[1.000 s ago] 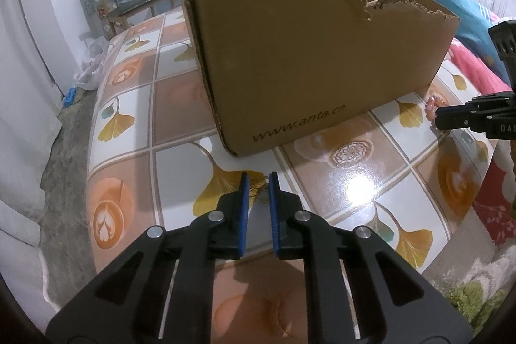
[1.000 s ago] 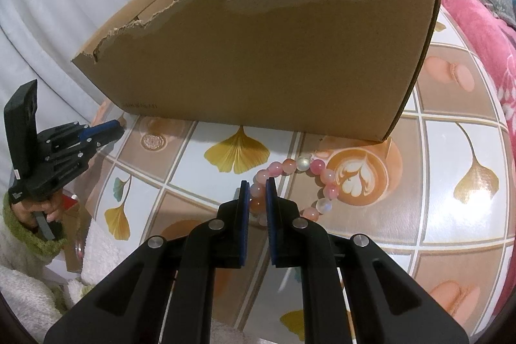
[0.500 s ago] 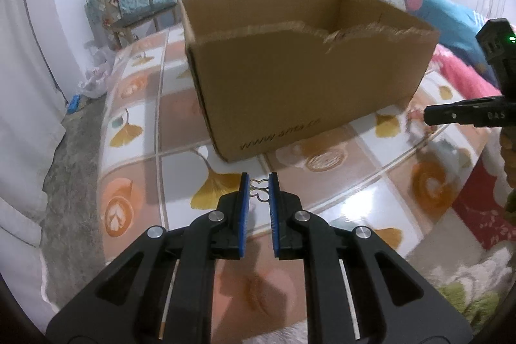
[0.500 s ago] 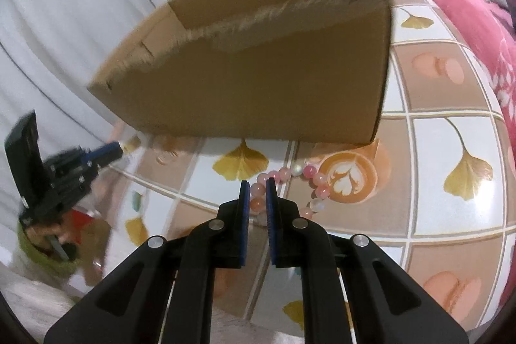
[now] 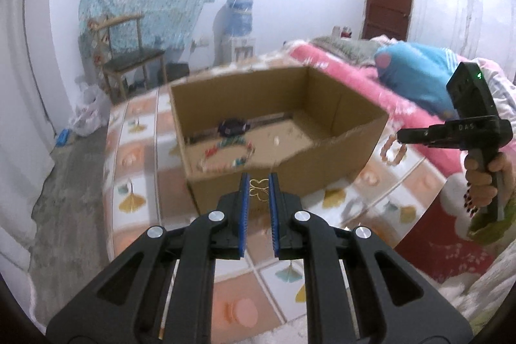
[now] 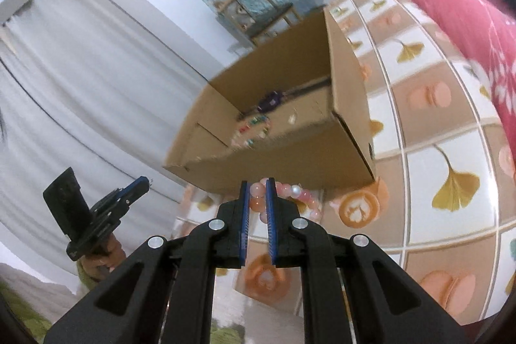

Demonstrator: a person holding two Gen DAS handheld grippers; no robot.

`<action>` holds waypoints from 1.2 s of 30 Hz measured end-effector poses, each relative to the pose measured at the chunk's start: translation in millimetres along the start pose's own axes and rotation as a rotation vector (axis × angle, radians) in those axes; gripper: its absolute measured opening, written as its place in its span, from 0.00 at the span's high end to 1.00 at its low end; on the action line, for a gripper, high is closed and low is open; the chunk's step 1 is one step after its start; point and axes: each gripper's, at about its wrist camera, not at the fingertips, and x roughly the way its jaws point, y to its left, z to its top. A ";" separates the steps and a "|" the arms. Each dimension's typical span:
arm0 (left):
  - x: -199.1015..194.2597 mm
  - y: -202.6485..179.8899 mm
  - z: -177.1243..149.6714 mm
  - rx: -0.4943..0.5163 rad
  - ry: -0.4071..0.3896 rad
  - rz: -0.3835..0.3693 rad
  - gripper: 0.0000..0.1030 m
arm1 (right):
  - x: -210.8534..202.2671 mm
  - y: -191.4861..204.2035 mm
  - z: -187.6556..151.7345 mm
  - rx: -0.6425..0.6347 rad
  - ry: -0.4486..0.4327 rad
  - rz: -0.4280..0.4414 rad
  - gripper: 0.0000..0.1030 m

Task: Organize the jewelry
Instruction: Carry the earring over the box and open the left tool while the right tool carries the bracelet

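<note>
An open cardboard box (image 5: 354, 134) (image 6: 290, 157) stands on the tiled table. On its floor lie a dark purple piece (image 5: 233, 127) (image 6: 272, 100) and a string of coloured beads (image 5: 225, 152) (image 6: 251, 128). My left gripper (image 5: 259, 182) is shut on a small gold wire ornament (image 5: 259, 190), held above the table just short of the box's near wall. My right gripper (image 6: 258, 192) is shut on a pink bead bracelet (image 6: 283, 192), which hangs from it beside the box. The right gripper (image 5: 401, 136) with the bracelet (image 5: 393, 150) shows at the right of the left wrist view.
The table (image 5: 135, 170) (image 6: 445, 157) has a tile pattern of ginkgo leaves and orange cups. A pink quilt (image 5: 354, 70) (image 6: 451, 15) lies along its far right side. A wooden chair (image 5: 129, 66) and a water dispenser (image 5: 238, 21) stand behind, by a white curtain (image 6: 80, 86).
Both grippers have risen from table level, each carrying its piece. The box's inside, hidden before behind the near wall, now shows. The right gripper has also rolled, tilting its view.
</note>
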 end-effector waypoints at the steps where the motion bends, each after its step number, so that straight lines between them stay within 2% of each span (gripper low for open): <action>1: -2.5 -0.2 7.2 0.005 -0.016 -0.006 0.89 | -4.5 4.9 4.7 -0.012 -0.011 0.015 0.90; 6: -2.0 6.3 36.7 -0.001 -0.059 -0.051 0.89 | -16.7 27.7 34.2 -0.088 -0.054 0.064 0.90; 10: 9.5 10.3 57.5 0.015 -0.055 -0.081 0.89 | -17.7 43.7 58.8 -0.163 -0.079 0.083 0.90; 13: 35.4 16.5 68.5 0.010 0.009 -0.123 0.89 | -11.5 46.2 75.9 -0.192 -0.075 0.098 0.90; 16: 70.3 25.3 70.4 -0.005 0.118 -0.173 0.89 | 5.0 41.0 95.7 -0.199 -0.044 0.102 0.90; 20: 124.4 33.7 65.4 0.008 0.345 -0.221 0.89 | 36.7 25.1 116.7 -0.171 0.037 0.080 0.90; 26: 166.2 32.9 61.7 0.072 0.562 -0.254 0.89 | 74.2 5.4 128.2 -0.136 0.121 0.030 0.90; 32: 180.7 36.6 62.5 0.071 0.655 -0.225 0.86 | 88.6 3.5 131.4 -0.137 0.154 0.009 0.90; 36: 174.3 41.4 67.4 0.049 0.623 -0.219 0.83 | 92.1 3.8 134.3 -0.143 0.166 -0.012 0.90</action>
